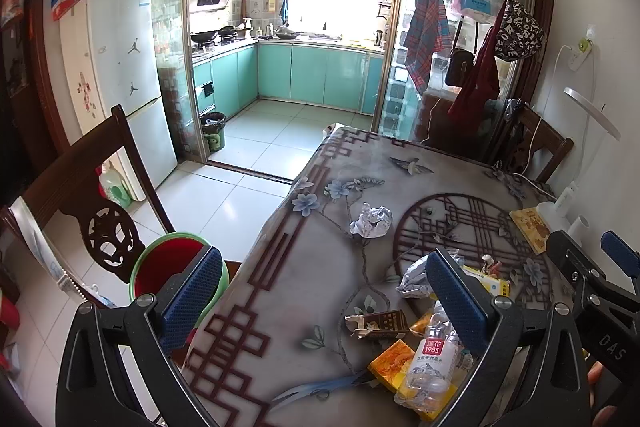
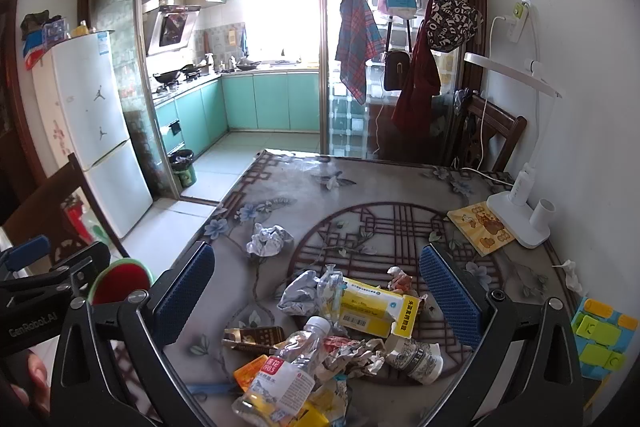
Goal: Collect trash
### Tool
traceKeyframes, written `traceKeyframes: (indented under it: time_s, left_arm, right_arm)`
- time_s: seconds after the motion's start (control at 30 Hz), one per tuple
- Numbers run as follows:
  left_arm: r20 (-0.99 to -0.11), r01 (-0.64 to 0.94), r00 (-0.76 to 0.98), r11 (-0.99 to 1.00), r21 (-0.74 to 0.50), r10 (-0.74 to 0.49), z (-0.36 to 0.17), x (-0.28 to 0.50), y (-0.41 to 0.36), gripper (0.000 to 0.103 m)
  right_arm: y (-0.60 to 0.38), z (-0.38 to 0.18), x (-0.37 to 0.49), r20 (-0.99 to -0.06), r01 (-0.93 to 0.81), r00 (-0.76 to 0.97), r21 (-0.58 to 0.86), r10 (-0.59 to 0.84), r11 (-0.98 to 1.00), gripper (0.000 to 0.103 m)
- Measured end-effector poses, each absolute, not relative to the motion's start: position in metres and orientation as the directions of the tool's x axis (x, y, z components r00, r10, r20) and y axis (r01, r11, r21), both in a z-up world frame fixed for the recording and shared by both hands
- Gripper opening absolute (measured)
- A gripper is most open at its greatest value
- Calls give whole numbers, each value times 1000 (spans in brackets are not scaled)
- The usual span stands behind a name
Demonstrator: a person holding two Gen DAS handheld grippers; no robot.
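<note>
A pile of trash lies on the table's near part: a crushed clear water bottle (image 2: 286, 373) with a red label, a yellow carton (image 2: 374, 309), a brown wrapper (image 2: 254, 338), crumpled foil (image 2: 298, 293) and a paper cup (image 2: 418, 359). A separate foil ball (image 2: 269, 239) lies farther out. The bottle (image 1: 430, 359) and foil ball (image 1: 371, 221) also show in the left wrist view. A red bin with a green rim (image 1: 176, 269) stands left of the table. My left gripper (image 1: 326, 301) is open above the table's left edge. My right gripper (image 2: 316, 291) is open above the pile.
The table (image 2: 360, 187) has a flowered cloth. A white desk lamp (image 2: 520, 215), a yellow booklet (image 2: 480, 227) and a colourful toy (image 2: 600, 337) sit at the right. A wooden chair (image 1: 100, 195) stands left, another (image 2: 492, 131) at the far side. A fridge (image 1: 124, 75) and kitchen lie beyond.
</note>
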State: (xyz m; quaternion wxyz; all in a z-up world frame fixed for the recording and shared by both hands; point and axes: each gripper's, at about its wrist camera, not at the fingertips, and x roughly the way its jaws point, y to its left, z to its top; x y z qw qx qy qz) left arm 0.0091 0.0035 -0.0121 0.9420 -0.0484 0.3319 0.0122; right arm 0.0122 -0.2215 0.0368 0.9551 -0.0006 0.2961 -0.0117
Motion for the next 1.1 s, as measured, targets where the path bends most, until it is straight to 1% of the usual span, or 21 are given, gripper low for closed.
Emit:
traceKeyframes:
  time_s: [0.23,0.33,0.43,0.5,0.57,0.6,0.7,0.73,0.8,0.9,0.93,1.0,1.03,1.07,1.1]
  left_arm:
    - [-644,-49,765,995,-85,-18,-22,12,6,103]
    - [-642,-36,766,997,-71,-18,-26,11,6,103]
    - [-635,-22,772,999,-41,-9,-32,10,2,103]
    - [-638,-6,770,1000,-13,-3,-39,12,-2,103]
    - [-669,4,743,1000,-1,-4,-50,17,-4,103]
    - [-686,11,728,1000,-15,-18,-55,20,-3,103]
    - [-712,10,699,997,-70,-57,-68,27,1,103]
    - [-717,-2,695,997,-71,-50,-72,30,2,103]
    - [-730,-20,683,998,-60,-30,-81,38,4,103]
    - [-754,-19,656,998,-63,-35,-95,46,10,102]
    - [-756,-5,652,997,-78,-56,-100,47,12,102]
    - [-761,16,644,996,-86,-76,-106,48,15,102]
    - [-764,35,639,996,-87,-89,-111,49,15,102]
    - [-767,54,634,995,-84,-99,-115,50,15,102]
    - [-769,72,630,994,-78,-106,-118,51,13,102]
  right_arm:
    - [-226,29,16,-582,8,813,-6,-9,1000,103]
    - [-237,17,21,-602,9,798,-50,-38,999,103]
    - [-262,-2,30,-645,-25,764,-71,-27,997,103]
    - [-279,-20,39,-713,-48,701,-69,-16,996,103]
    - [-293,-42,46,-795,-62,606,-17,24,998,103]
    - [-301,-55,47,-833,-44,549,54,70,998,103]
    - [-302,-75,40,-851,-16,460,277,253,961,103]
    - [-294,-81,39,-852,-15,439,310,285,951,103]
    - [-272,-88,38,-864,-32,416,297,283,954,103]
    - [-245,-103,42,-882,-55,367,296,295,954,103]
    - [-242,-107,45,-892,-58,343,294,295,954,102]
    - [-233,-121,49,-909,-62,297,287,292,956,97]
    - [-231,-128,51,-916,-60,274,287,292,956,87]
    - [-230,-133,53,-922,-54,251,290,294,956,74]
    - [-232,-141,54,-924,-40,222,311,312,950,68]
